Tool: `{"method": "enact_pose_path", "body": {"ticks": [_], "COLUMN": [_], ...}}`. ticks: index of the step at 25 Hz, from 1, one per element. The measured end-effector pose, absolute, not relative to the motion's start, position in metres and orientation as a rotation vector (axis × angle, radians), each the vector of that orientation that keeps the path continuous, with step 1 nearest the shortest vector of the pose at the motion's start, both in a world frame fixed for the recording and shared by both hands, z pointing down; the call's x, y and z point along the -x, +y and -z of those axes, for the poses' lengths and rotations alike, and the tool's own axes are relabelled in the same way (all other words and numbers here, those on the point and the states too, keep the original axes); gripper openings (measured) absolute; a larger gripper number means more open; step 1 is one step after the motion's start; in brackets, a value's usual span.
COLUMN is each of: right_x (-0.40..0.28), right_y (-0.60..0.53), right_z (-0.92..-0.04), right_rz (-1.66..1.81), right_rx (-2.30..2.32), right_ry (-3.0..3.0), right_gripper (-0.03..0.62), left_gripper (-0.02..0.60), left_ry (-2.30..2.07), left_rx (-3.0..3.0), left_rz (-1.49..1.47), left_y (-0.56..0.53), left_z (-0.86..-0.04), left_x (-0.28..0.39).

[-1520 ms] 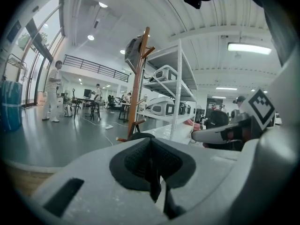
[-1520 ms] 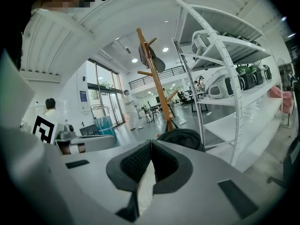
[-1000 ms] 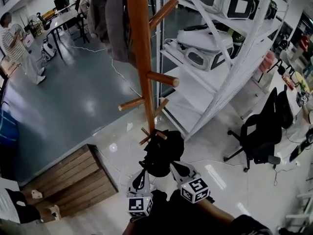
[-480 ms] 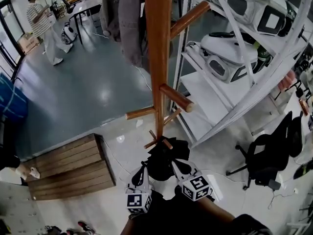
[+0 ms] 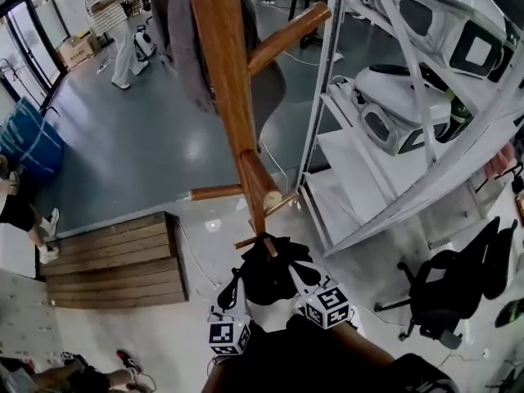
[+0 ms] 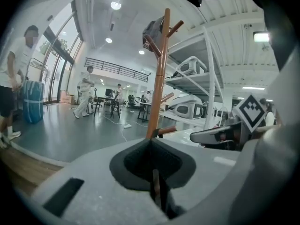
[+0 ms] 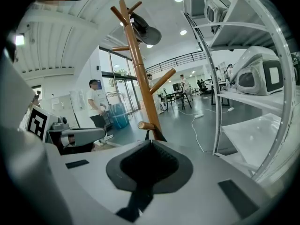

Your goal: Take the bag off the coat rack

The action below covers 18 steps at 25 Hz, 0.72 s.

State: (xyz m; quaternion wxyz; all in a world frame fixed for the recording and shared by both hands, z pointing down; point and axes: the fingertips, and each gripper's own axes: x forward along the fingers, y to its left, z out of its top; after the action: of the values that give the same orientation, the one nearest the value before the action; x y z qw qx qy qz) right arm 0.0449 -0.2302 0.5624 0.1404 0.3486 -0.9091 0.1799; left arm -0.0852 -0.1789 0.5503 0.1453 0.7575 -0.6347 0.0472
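Note:
A wooden coat rack (image 5: 233, 113) rises in front of me. A black bag (image 5: 270, 270) hangs by the low peg (image 5: 264, 244) near its foot. A grey garment (image 5: 184, 39) hangs high on the rack. My left gripper (image 5: 235, 285) and right gripper (image 5: 296, 275) flank the black bag, both shut. A thin dark strap (image 6: 157, 193) runs between the left gripper's (image 6: 151, 140) closed jaws. A black strap (image 7: 136, 200) runs through the right gripper's (image 7: 150, 142) closed jaws. The rack pole (image 6: 157, 97) stands just beyond both sets of jaws.
A white metal shelf unit (image 5: 385, 113) holding white devices stands right of the rack. A wooden platform (image 5: 115, 260) lies to the left, and a black office chair (image 5: 446, 289) stands at the right. A person (image 5: 115, 23) stands far back, and another person's legs (image 5: 20, 219) show at the left edge.
My view has swung, so the rack pole now leans left and looks closer. Both grippers stay shut at the black bag by the low peg.

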Motion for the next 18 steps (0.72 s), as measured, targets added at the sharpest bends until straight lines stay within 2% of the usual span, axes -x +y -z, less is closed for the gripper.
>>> {"method": "enact_pose_path", "body": {"ticks": [7, 11, 14, 18], "right_x": [-0.052, -0.06, -0.064, -0.068], "right_y": [-0.24, -0.251, -0.263, -0.274], "right_z": [-0.581, -0.592, -0.6, -0.617], "right_rz": [-0.446, -0.403, -0.364, -0.311], "right_rx": [-0.804, -0.74, -0.723, -0.69], "right_ry": [-2.596, -2.557, -2.539, -2.501], "right_gripper": [0.027, 0.113, 0.143, 0.176], "left_gripper": [0.019, 0.031, 0.167, 0.211], "left_ry": [-1.867, -1.879, -1.86, -1.806], "left_rx": [-2.178, -2.167, -2.154, -2.117], "left_rz": [-0.182, -0.164, -0.288, -0.36], "left_y": [-0.184, -0.19, -0.193, -0.195], "left_z": [-0.561, -0.559, -0.58, -0.609], "left_x": [0.08, 0.08, 0.08, 0.081]}}
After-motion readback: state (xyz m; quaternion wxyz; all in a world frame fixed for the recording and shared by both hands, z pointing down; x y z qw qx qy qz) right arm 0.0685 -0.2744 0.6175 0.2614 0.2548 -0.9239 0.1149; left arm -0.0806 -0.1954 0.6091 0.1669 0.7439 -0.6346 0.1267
